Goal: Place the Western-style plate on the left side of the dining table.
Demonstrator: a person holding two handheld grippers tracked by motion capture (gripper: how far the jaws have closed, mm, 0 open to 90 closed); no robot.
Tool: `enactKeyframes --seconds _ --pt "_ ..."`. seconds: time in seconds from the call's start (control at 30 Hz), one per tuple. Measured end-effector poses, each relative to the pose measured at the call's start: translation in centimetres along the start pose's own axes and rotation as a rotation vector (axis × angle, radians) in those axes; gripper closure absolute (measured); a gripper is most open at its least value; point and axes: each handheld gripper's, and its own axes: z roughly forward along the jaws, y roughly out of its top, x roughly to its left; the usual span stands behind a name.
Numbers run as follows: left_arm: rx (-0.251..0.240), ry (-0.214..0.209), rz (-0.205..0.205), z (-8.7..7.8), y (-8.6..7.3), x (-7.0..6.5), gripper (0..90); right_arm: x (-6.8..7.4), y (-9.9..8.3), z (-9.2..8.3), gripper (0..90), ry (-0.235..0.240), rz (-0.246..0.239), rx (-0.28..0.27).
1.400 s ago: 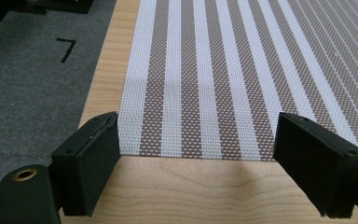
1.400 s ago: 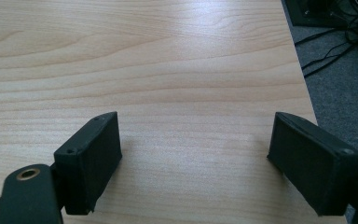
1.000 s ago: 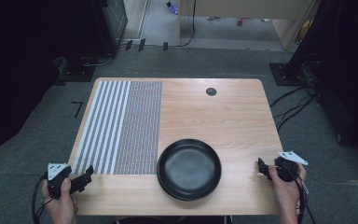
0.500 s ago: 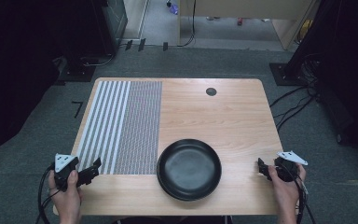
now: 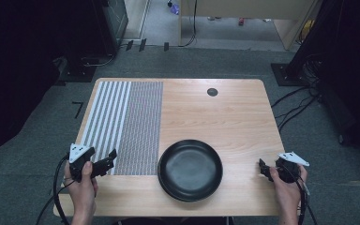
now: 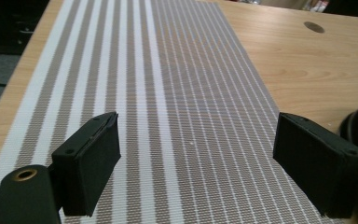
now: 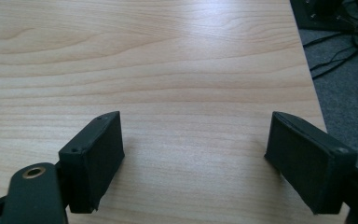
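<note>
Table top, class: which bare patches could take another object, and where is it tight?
The widest bare wood lies right of the striped mat, behind the black plate, short of the dark round hole. A narrower strip runs between the plate and the right gripper. It is tightest between the left gripper and the plate.

A pale wooden surface (image 5: 225, 122) carries a striped woven placemat (image 5: 126, 122) and a black plate (image 5: 190, 169). The placemat lies flat just left of the black plate, its near right corner close to the plate's rim. A small dark round hole (image 5: 212, 92) sits well beyond the plate.
</note>
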Motion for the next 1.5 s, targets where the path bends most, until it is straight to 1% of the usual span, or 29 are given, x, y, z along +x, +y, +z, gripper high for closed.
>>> enactKeyframes --seconds 0.1,0.17,0.4,0.47,0.5,0.53,0.6,0.77,1.0,1.13,1.27,1.5 --pt "0.002 -0.016 -0.002 0.0 -0.2 -0.3 14.7 0.0 0.0 0.0 18.1 0.005 -0.004 0.000" --pt "0.011 -0.040 -0.014 0.2 -0.4 -0.6 14.7 0.0 0.0 0.0 18.1 0.006 -0.005 0.000" --pt "0.030 -0.079 0.001 0.6 -0.8 -1.8 14.7 0.0 0.0 0.0 17.8 0.005 -0.003 0.001" --pt "0.030 -0.090 0.010 0.6 -0.7 -2.3 14.7 0.0 0.0 0.0 17.0 0.002 -0.002 0.001" --pt "0.033 -0.103 0.014 0.6 -0.7 -2.6 14.7 0.0 0.0 0.0 16.0 0.000 0.000 0.003" --pt "0.033 -0.103 0.014 0.6 -0.7 -2.6 14.7 0.0 0.0 0.0 16.0 0.000 0.000 0.003" --pt "0.036 -0.117 0.021 0.7 -0.8 -3.1 14.7 0.1 0.0 0.0 14.9 -0.007 0.008 0.006" --pt "0.039 -0.135 0.037 0.9 -0.9 -3.9 14.7 0.1 0.0 0.0 13.9 -0.011 0.011 0.008" --pt "0.056 -0.157 0.066 1.2 -1.2 -5.1 14.7 0.2 0.0 0.1 13.5 -0.020 0.021 0.008" --pt "0.061 -0.170 0.074 1.4 -1.3 -5.7 14.7 0.1 0.0 0.0 13.7 -0.009 0.050 -0.002" --pt "0.067 -0.180 0.083 1.5 -1.4 -6.1 14.7 0.2 0.1 -0.1 13.8 -0.004 0.067 -0.003" --pt "0.073 -0.194 0.093 1.6 -1.5 -6.7 14.7 0.8 0.5 -0.6 14.0 0.016 0.078 -0.021"
